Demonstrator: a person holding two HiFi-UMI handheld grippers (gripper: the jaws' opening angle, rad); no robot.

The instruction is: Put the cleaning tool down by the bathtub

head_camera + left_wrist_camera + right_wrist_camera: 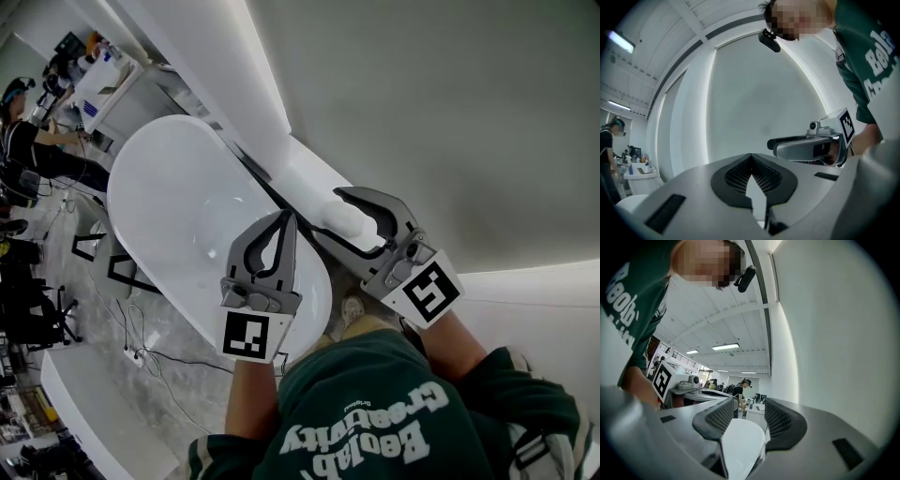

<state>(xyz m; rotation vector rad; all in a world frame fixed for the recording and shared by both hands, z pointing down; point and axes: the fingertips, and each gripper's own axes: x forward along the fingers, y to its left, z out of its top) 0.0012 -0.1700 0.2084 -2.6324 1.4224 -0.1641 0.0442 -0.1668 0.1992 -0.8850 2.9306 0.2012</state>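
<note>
Hovering above bathtub (173,187) | left tongs (288,217) clenched, empty | right tongs (330,213) released, jaws apart, gripping nothing

- Bright, even indoor light; ceiling strip lights (725,347) far off in right gripper view, one tube (621,41) far left in left gripper view.
- Bathtub (178,187) nearly blown-out white; shadows soft.
- Gripper views: fisheye bend, black corners, nearest parts out of focus.

The grey floor (89,314) carries a white bathtub (178,187). Two black frames (120,270) stand at the tub's left side, and cables (159,361) trail nearer. A white table (108,89) stands far left.
</note>
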